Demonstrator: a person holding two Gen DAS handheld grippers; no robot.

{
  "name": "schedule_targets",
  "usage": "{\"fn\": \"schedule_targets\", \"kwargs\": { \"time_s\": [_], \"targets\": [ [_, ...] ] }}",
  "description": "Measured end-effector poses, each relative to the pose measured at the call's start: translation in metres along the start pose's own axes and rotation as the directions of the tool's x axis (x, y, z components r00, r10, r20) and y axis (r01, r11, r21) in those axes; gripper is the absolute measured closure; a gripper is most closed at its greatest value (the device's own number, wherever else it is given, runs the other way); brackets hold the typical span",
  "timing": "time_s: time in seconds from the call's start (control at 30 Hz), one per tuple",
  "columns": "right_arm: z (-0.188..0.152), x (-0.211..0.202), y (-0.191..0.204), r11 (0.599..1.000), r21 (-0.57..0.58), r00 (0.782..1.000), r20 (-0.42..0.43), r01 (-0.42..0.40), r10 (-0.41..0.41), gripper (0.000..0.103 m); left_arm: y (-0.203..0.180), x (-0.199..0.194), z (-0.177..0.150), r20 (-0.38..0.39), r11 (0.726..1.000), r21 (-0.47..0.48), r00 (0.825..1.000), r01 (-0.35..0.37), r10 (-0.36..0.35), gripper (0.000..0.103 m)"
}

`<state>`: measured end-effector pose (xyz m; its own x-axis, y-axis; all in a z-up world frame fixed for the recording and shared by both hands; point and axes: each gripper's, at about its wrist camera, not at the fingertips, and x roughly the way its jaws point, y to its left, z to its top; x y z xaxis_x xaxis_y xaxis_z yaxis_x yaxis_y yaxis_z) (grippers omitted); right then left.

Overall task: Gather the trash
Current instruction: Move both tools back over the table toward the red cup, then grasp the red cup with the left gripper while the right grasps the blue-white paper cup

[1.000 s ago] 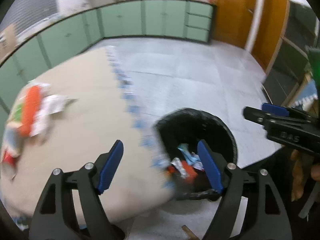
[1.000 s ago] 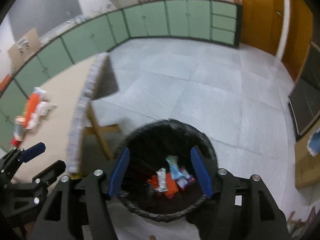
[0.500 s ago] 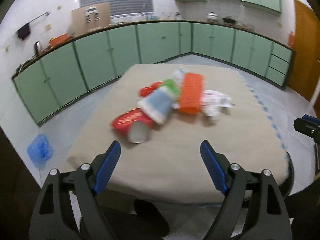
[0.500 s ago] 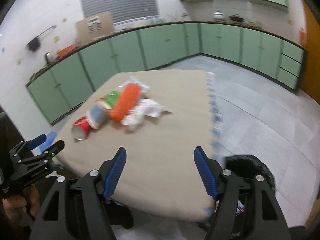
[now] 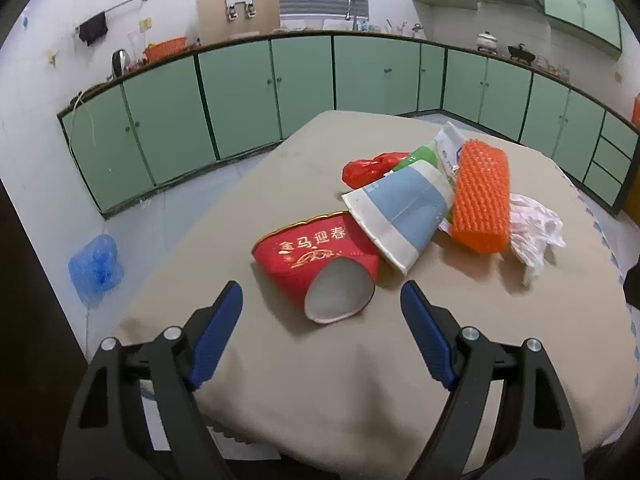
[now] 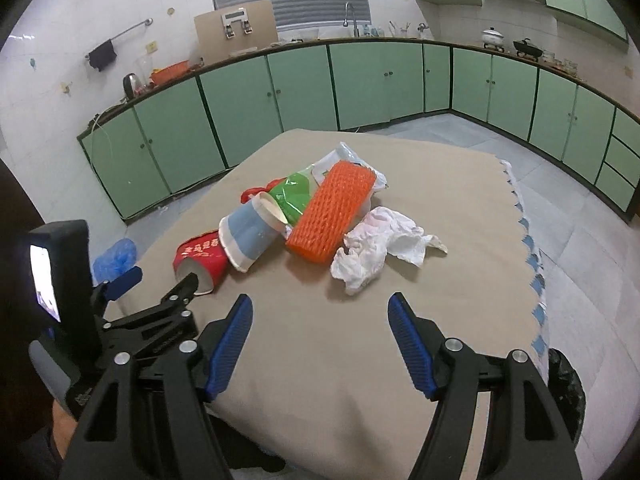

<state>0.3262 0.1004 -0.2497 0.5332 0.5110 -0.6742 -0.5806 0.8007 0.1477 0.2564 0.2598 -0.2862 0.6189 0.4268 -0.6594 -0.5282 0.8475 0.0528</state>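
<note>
Trash lies in a heap on the beige table (image 5: 320, 392): a red paper cup (image 5: 316, 266) on its side nearest me, a blue-and-white paper cup (image 5: 404, 208), an orange foam net (image 5: 482, 196), crumpled white tissue (image 5: 534, 226), a red plastic bag (image 5: 368, 166) and a green wrapper (image 6: 294, 196). My left gripper (image 5: 322, 300) is open and empty, just short of the red cup. My right gripper (image 6: 320, 308) is open and empty, in front of the tissue (image 6: 376, 252) and net (image 6: 332, 212). The left gripper also shows in the right wrist view (image 6: 160, 288).
Green cabinets (image 5: 240, 96) line the walls behind the table. A blue plastic bag (image 5: 94, 266) lies on the floor at the left. The black trash bin's rim (image 6: 566, 396) shows past the table's right edge.
Both grippers swung away from the trash bin to the table and moved closer to the trash heap. Both stayed open.
</note>
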Motion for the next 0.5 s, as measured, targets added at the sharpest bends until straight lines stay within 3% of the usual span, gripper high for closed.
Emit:
{"fn": "schedule_targets", "kwargs": {
  "time_s": [0.27,0.37,0.5],
  "targets": [
    [0.015,0.036,0.004,0.999,-0.005,0.999,-0.012,-0.041,0.041,0.034,-0.005,0.031,-0.002,-0.054,1.0,0.006,0.998,0.014,-0.014,0.027],
    [0.019,0.042,0.01,0.999,-0.015,0.999,-0.015,-0.048,0.048,0.034,-0.004,0.048,-0.001,-0.097,1.0,0.002,0.995,0.003,-0.002,0.038],
    [0.021,0.052,0.018,0.998,-0.026,0.998,-0.024,-0.054,0.053,0.034,0.003,0.045,0.002,-0.078,1.0,-0.008,0.997,0.01,-0.01,0.044]
  ]
}}
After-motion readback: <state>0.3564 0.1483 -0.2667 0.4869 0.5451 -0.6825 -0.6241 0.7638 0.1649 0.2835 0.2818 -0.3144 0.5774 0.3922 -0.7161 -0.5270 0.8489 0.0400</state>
